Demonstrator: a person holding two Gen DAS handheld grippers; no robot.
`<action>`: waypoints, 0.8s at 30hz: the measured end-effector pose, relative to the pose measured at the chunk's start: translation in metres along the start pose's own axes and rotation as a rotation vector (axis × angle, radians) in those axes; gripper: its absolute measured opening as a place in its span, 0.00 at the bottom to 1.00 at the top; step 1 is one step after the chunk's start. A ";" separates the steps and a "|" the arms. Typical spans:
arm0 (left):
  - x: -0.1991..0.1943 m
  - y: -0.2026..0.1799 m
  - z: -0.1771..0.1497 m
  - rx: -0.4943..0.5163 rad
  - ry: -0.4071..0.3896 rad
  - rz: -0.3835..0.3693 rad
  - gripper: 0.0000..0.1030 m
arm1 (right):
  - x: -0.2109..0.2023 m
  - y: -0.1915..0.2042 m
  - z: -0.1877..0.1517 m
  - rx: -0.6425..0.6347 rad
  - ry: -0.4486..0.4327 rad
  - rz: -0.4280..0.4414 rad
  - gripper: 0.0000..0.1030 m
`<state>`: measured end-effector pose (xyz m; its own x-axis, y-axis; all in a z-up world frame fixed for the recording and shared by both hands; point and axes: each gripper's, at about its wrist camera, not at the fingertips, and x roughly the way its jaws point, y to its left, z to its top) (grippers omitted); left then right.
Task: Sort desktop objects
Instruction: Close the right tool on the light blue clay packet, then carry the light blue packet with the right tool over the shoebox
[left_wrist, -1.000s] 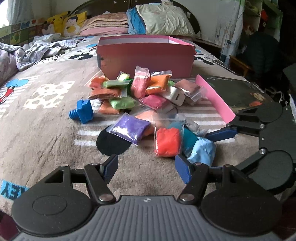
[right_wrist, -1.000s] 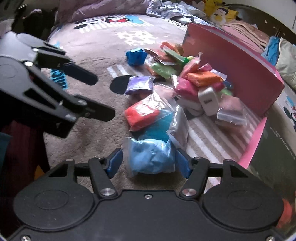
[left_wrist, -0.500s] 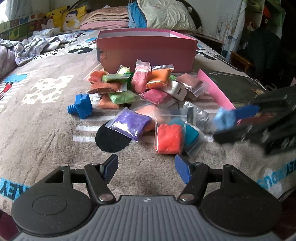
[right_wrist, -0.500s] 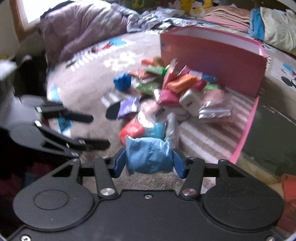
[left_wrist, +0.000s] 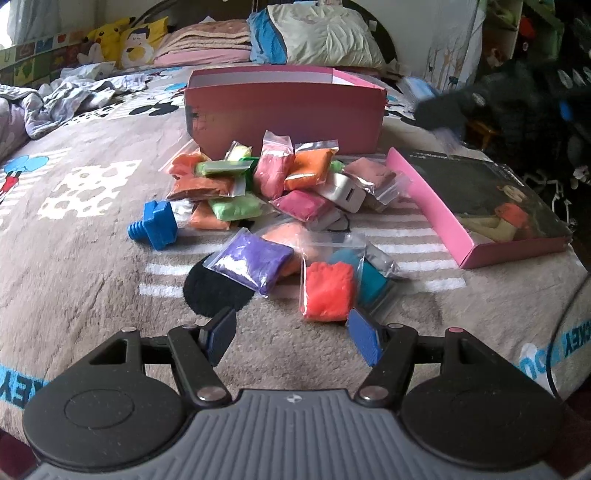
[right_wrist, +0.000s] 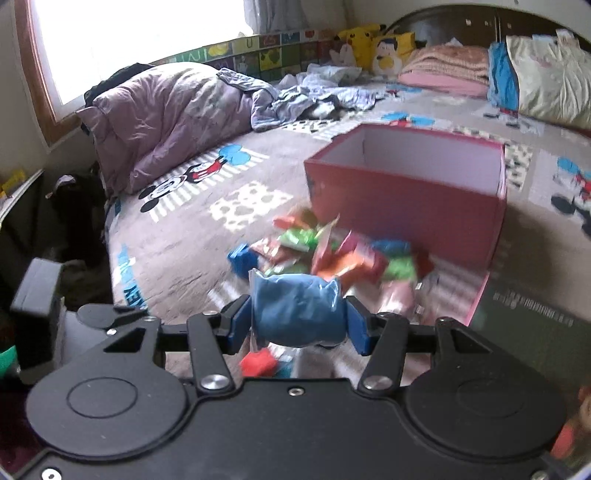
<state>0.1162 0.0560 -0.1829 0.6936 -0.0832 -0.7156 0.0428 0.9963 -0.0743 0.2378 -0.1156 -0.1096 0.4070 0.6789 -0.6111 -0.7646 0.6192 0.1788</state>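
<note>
Gripping a light-blue clay bag (right_wrist: 297, 314), the right tongs (right_wrist: 298, 325) hold it in the air above the bed (right_wrist: 177, 236).

Its blue pads (right_wrist: 238, 325) squeeze the bag from both sides, having just closed tighter on it, with the open pink box (right_wrist: 406, 192) beyond. The left tongs (left_wrist: 291, 336) are spread apart and grasp nothing, low over the bed in front of a red clay bag (left_wrist: 327, 291) and a purple clay bag (left_wrist: 251, 264). More coloured bags are heaped before the box, a blue toy bolt (left_wrist: 153, 225) at their left and the pink box lid (left_wrist: 476, 206) at their right.
</note>
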 end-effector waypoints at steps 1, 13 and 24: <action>0.000 0.000 0.000 0.001 -0.002 0.000 0.65 | 0.001 -0.001 0.004 -0.007 -0.005 -0.003 0.52; 0.003 0.000 0.008 0.009 -0.013 0.004 0.65 | 0.018 -0.015 0.042 -0.066 -0.040 -0.060 0.52; 0.008 -0.003 0.011 0.027 -0.027 -0.008 0.65 | 0.036 -0.046 0.073 -0.081 -0.070 -0.133 0.52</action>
<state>0.1300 0.0523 -0.1808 0.7123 -0.0906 -0.6960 0.0671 0.9959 -0.0610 0.3242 -0.0906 -0.0837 0.5387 0.6206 -0.5699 -0.7383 0.6736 0.0357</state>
